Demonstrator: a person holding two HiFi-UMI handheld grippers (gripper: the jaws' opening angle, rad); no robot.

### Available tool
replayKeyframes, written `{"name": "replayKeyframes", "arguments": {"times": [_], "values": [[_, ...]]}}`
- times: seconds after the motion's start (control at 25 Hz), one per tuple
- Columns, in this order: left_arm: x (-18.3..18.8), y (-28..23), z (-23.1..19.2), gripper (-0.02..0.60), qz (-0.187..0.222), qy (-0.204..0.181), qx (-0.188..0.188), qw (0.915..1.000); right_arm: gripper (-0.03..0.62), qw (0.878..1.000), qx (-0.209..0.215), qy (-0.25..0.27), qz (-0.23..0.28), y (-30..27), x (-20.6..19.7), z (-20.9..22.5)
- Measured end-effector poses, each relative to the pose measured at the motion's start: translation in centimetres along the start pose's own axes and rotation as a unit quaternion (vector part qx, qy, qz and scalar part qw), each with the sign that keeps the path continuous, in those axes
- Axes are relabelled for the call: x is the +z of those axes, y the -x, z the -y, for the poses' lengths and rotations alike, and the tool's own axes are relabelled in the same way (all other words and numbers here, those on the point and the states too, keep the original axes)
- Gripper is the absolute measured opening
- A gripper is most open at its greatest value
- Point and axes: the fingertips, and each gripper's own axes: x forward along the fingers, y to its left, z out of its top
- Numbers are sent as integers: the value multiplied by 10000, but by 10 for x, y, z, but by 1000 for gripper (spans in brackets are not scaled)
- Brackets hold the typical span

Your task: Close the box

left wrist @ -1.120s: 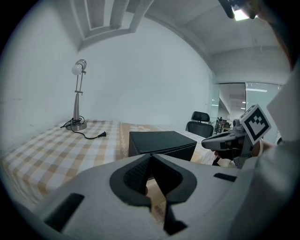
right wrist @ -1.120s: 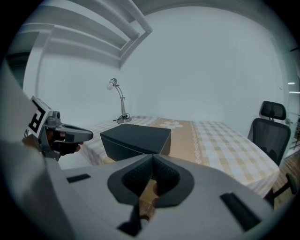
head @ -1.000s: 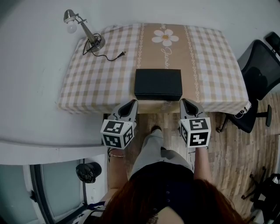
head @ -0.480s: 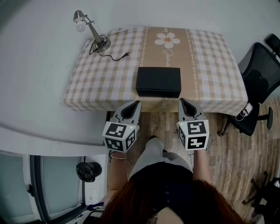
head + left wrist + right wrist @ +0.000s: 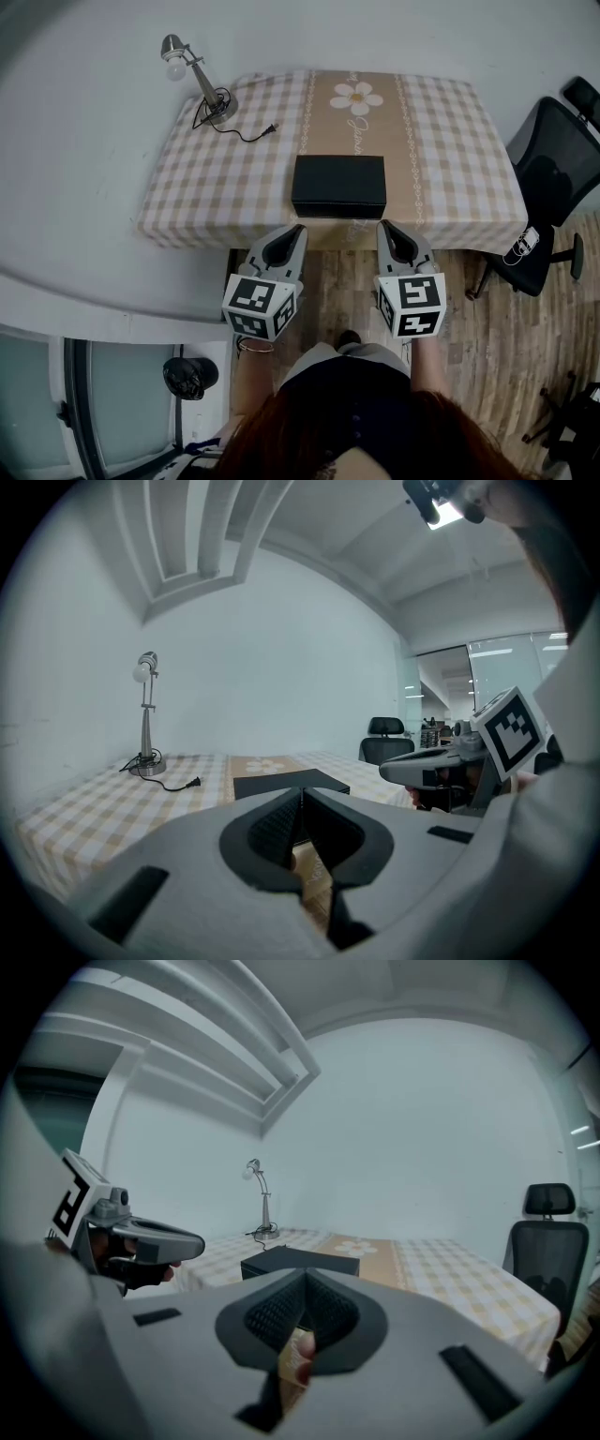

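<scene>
Hovering side by side just off the near edge of a table covered in a beige checked cloth (image 5: 206, 169), the left gripper (image 5: 297, 229) and right gripper (image 5: 383, 226) both point forward with jaws pressed together, gripping nothing. A flat, rectangular black box (image 5: 338, 184) lies on the cloth near that edge, straight ahead and centred between the two grippers, touching neither. Its long axis runs left to right across the person, so each short end sits ahead of one gripper, about equally near. Its top looks flat, the lid seemingly already down. A silver desk lamp (image 5: 192, 70) stands at the far left corner.
</scene>
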Motion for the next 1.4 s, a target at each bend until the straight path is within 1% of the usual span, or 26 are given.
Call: {"name": "replayKeyframes", "arguments": {"times": [0.32, 0.68, 0.92, 1.0, 1.2, 1.4], "values": [[4, 17, 7, 29, 64, -225, -124, 9996, 17, 9994, -244, -62, 245, 15, 11, -11], [14, 43, 13, 29, 157, -337, -311, 9988, 17, 9981, -514, -157, 297, 42, 17, -26], [15, 58, 19, 29, 205, -377, -388, 9983, 17, 9973, -505, -311, 430, 61, 22, -37], [15, 63, 23, 29, 225, -374, -423, 9982, 17, 9973, -505, -282, 450, 66, 24, -42], [17, 76, 32, 29, 276, -419, -501, 9975, 17, 9970, -641, 45, 433, 76, 25, -51], [17, 89, 35, 29, 308, -416, -538, 9972, 17, 9970, -650, -3, 428, 85, 24, -58]]}}
